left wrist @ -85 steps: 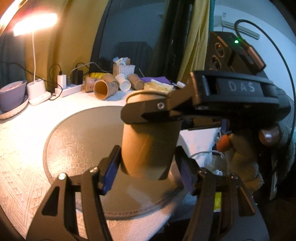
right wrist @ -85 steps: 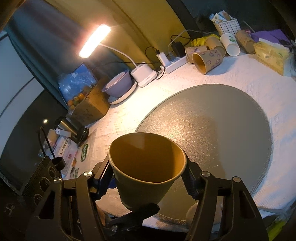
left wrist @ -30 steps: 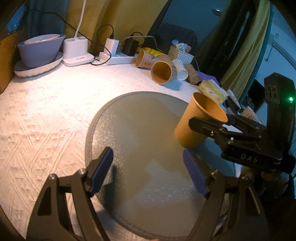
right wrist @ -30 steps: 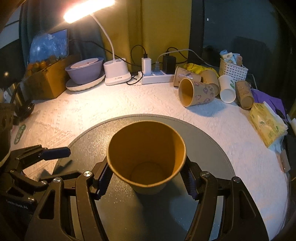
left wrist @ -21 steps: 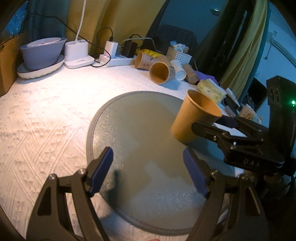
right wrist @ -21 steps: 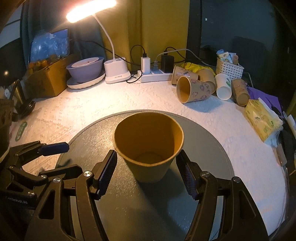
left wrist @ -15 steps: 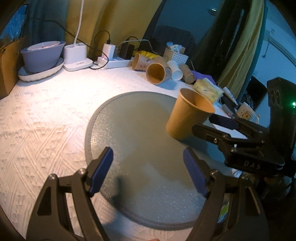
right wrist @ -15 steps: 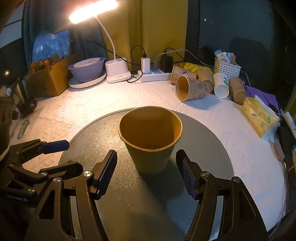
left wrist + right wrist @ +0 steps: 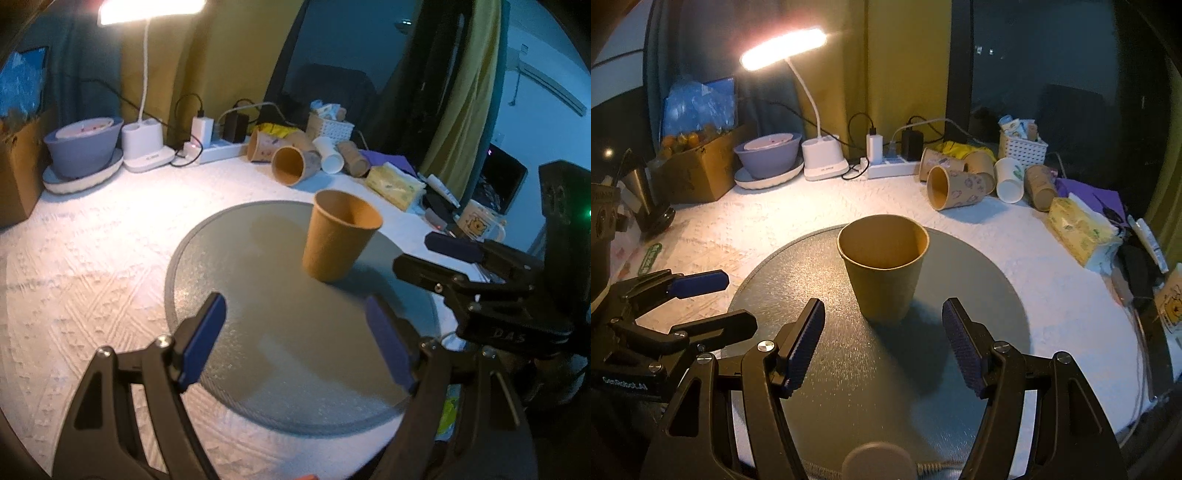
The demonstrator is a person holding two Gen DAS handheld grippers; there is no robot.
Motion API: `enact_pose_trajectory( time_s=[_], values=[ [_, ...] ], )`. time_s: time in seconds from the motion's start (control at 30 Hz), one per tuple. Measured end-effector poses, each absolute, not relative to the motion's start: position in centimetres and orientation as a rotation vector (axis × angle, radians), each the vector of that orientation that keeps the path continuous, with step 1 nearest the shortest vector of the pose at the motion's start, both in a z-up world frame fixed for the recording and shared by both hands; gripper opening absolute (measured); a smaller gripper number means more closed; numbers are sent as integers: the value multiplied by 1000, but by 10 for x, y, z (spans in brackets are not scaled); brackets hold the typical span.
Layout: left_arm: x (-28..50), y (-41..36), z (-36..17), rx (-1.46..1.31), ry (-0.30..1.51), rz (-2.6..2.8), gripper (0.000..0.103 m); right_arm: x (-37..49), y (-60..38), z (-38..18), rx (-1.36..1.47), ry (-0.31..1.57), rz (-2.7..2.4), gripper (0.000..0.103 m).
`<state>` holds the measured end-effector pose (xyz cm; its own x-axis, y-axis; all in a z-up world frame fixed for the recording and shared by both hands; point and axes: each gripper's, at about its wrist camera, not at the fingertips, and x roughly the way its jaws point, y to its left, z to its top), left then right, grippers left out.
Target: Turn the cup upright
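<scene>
Cup (image 9: pixel 883 267) upright, mouth up, on round grey mat (image 9: pixel 849 387), frame centre. Right gripper (image 9: pixel 883 341) spread, empty, just below cup. Left gripper (image 9: pixel 295 339) spread, empty, lower frame.

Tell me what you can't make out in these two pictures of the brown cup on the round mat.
- Inside bottom of the brown cup: both views, hidden by its own near wall and rim.
- Near edge of the round mat: right wrist view, covered by the right gripper; left wrist view, by the left gripper.
- Prints on the tipped cups: both views, too small to read.
- Mug: right wrist view, cut off by the edge.
</scene>
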<state>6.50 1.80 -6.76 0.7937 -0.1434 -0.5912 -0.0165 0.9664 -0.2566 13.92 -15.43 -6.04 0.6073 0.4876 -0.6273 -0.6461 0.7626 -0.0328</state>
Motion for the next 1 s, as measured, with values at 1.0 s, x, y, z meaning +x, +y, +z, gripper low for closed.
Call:
enact_pose_trajectory(
  time_s=[1.0],
  values=[
    [7,-41,33,-52,427,-70,80,64,-224,17,-188,428,613,69]
  ],
)
